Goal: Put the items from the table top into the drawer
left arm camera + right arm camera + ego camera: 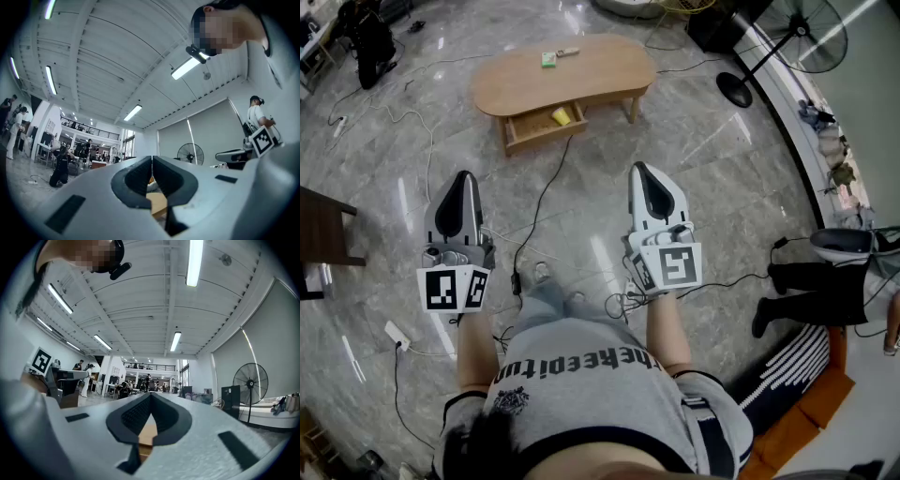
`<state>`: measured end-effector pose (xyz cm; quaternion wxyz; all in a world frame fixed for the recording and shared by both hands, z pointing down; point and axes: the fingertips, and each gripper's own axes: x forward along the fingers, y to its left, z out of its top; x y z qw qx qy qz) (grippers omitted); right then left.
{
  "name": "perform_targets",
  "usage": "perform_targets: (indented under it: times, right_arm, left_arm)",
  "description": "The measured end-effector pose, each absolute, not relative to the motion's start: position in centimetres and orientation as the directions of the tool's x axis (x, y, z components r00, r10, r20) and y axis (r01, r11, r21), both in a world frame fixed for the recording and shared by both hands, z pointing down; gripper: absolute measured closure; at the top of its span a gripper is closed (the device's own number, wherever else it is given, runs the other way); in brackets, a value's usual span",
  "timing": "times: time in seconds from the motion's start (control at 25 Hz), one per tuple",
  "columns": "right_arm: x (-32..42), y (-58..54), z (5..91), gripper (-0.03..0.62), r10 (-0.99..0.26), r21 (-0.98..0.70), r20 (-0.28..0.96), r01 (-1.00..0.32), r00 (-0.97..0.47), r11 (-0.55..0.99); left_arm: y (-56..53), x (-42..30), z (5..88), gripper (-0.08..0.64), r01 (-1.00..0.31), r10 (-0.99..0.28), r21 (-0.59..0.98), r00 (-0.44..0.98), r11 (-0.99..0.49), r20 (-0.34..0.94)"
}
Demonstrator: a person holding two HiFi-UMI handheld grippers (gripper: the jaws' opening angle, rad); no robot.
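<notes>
The left gripper [465,178] and the right gripper [639,171] both have their jaws pressed together and hold nothing. They are side by side above the floor [694,122], well apart from the table [600,73]. On the table top a green item [548,59] lies just beside a small bar [567,52], and the drawer [534,129] below is pulled open with a yellow item [561,116] inside.
</notes>
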<state>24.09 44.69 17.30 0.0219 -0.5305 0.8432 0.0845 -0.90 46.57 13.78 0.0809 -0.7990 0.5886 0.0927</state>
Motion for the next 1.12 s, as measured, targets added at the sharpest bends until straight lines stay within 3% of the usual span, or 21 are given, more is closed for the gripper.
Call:
perform_targets:
  times: [0.56,1.12]
  right_arm:
    - [22.5,42.0,17.6,0.589,-0.9,0.109,-0.133,-0.909,-0.415,0.402]
    - [16.7,35.0,16.6,0.589,-0.904,0.085,-0.173,-0.92,-0.392,0.383]
  left_arm:
    - [43.9,-2.1,14.1,0.549,-0.947,-0.915,-0.029,0.317,-0.321,-0.25]
    - [36.1,-8.7,13.1,0.549,-0.932,-0.883,-0.016,0.35,-0.363,-0.312]
